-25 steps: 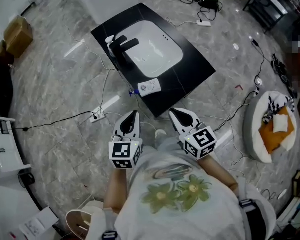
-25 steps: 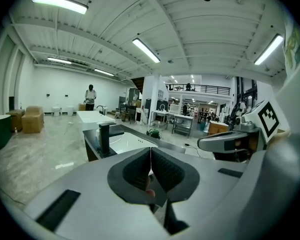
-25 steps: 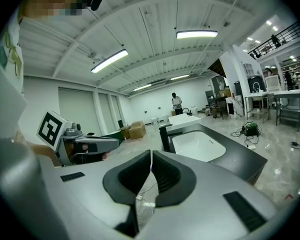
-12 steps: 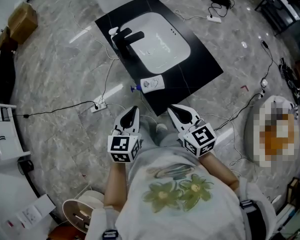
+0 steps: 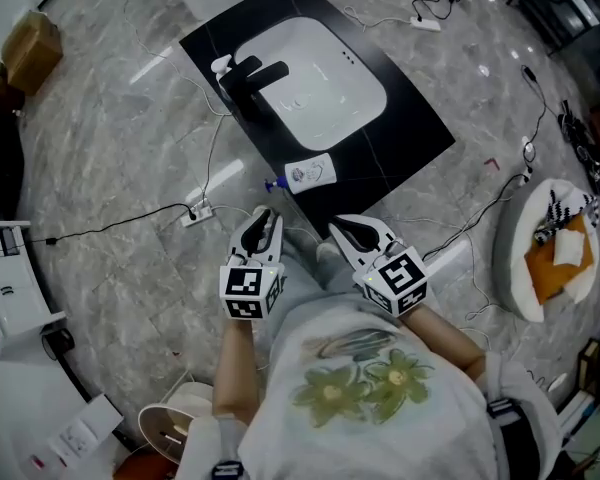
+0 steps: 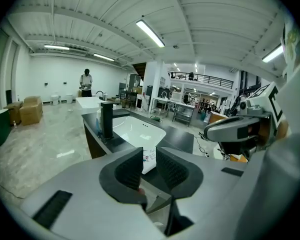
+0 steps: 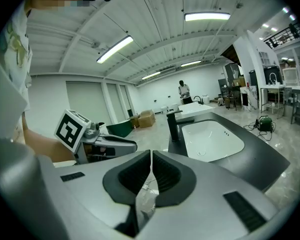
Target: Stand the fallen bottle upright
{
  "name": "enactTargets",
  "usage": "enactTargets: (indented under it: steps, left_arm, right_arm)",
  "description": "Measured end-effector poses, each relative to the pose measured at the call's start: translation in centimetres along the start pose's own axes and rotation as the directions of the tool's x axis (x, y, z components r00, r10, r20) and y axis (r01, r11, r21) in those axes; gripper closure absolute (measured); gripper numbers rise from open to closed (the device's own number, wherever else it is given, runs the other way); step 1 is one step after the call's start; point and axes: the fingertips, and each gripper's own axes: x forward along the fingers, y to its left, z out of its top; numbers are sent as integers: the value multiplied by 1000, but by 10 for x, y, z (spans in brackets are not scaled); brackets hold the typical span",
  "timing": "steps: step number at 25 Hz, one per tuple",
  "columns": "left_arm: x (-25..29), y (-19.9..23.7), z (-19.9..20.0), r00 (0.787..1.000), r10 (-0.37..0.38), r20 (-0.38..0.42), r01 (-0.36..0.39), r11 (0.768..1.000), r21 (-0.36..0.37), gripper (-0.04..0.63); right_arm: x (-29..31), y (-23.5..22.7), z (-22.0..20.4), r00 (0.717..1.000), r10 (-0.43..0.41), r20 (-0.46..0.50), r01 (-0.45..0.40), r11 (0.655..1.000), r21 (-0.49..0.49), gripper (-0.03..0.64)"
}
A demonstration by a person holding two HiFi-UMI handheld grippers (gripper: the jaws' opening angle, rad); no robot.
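Note:
The fallen bottle (image 5: 308,173), with a white label and a blue cap, lies on its side at the near left edge of the black counter (image 5: 405,128). In the left gripper view the bottle (image 6: 149,164) shows through the gap between the jaws, some way ahead. My left gripper (image 5: 262,220) (image 6: 149,154) hangs short of the counter; its jaws have just been opening and stand slightly apart with nothing between them. My right gripper (image 5: 346,230) (image 7: 151,155) is beside it near the counter's corner, its jaws together and empty.
The counter holds a white sink (image 5: 320,83) and a black faucet (image 5: 252,76). Cables and a power strip (image 5: 193,213) lie on the marble floor to the left. A white round basket (image 5: 510,268) stands at the right, a cardboard box (image 5: 30,43) far left.
Both grippers have come closer to the counter's near corner and the bottle. The left jaws have parted a little; the right jaws have stayed together.

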Motion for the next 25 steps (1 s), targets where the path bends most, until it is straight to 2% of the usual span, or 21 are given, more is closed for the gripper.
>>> enactTargets:
  steps: [10, 17, 22, 25]
  left_arm:
    - [42, 49, -20, 996, -38, -79, 41, 998, 41, 424]
    - [77, 71, -45, 976, -95, -198, 125, 981, 150, 357]
    - [98, 85, -51, 975, -142, -171, 175, 964, 198, 342]
    - [112, 93, -59, 965, -184, -187, 219, 957, 191, 325]
  right_arm:
    - [52, -8, -21, 995, 11, -97, -11, 1000, -2, 574]
    - [83, -21, -17, 992, -10, -123, 13, 1000, 21, 574]
    - [104, -34, -18, 989, -48, -140, 55, 998, 44, 574]
    - [115, -44, -21, 985, -78, -153, 88, 994, 60, 574]
